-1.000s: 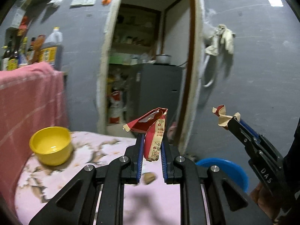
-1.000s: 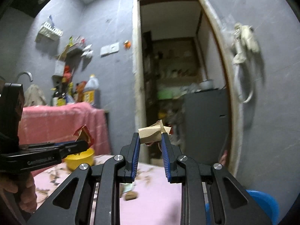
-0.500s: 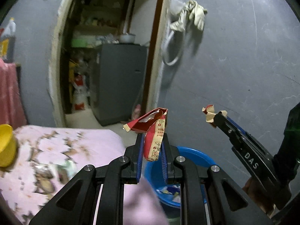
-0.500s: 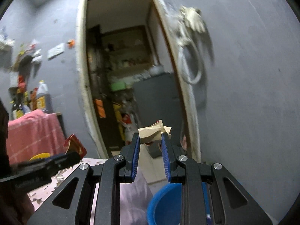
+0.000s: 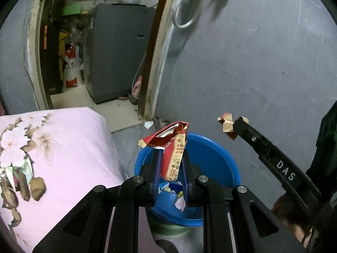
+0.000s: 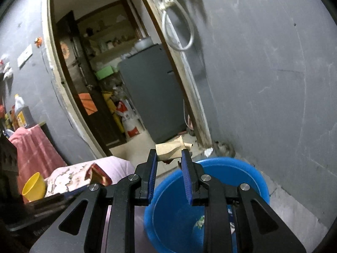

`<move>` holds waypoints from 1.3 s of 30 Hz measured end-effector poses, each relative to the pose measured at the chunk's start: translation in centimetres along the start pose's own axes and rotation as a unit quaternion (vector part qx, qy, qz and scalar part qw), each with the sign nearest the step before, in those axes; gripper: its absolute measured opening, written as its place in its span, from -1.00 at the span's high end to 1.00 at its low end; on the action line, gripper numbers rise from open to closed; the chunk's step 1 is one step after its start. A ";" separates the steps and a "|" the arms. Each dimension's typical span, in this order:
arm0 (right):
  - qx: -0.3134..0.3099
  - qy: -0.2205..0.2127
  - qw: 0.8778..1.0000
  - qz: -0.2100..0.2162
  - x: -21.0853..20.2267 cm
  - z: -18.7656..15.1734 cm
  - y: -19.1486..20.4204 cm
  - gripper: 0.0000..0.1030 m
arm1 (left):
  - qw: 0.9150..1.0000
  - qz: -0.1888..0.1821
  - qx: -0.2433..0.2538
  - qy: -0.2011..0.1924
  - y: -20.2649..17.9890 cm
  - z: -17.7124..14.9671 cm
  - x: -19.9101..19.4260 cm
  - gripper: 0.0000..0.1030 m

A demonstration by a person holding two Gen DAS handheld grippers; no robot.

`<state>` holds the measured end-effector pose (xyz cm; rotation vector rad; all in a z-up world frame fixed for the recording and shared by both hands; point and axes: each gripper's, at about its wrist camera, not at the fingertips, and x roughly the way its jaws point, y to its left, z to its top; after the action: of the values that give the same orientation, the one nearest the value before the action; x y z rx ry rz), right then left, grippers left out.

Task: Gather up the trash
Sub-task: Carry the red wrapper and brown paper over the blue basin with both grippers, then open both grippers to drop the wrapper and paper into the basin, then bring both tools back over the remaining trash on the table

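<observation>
My left gripper (image 5: pixel 170 160) is shut on a red snack wrapper (image 5: pixel 171 147) and holds it above the near rim of a blue basin (image 5: pixel 212 158) with scraps inside. My right gripper (image 6: pixel 169 160) is shut on a crumpled tan paper scrap (image 6: pixel 169 149), above the basin's far-left rim (image 6: pixel 242 164). The right gripper also shows in the left wrist view (image 5: pixel 233 124), holding its scrap (image 5: pixel 226 124) to the right of and above the basin. The left gripper's wrapper shows in the right wrist view (image 6: pixel 98 174) at lower left.
A table with a pink flowered cloth (image 5: pixel 63 147) lies left of the basin, with scraps (image 5: pixel 25 179) on it. A yellow bowl (image 6: pixel 34 186) sits on it. A grey wall (image 5: pixel 263 63) stands behind the basin. An open doorway (image 5: pixel 94 52) shows a grey fridge (image 6: pixel 153 97).
Both grippers have swung right from over the table to above the blue basin, each still holding its trash. The basin has come into fuller view below them.
</observation>
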<state>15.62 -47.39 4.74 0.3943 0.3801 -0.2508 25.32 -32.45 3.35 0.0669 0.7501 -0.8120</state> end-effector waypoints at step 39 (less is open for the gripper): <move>-0.089 -0.143 0.984 0.054 -4.1 -0.7 7.1 -1.00 | 0.941 0.220 -0.102 -0.234 8.9 -3.0 -16.1 -0.90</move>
<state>13.85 -40.12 8.13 0.1981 0.0964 -0.1639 22.41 -14.98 9.32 -0.1382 0.3397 -0.2968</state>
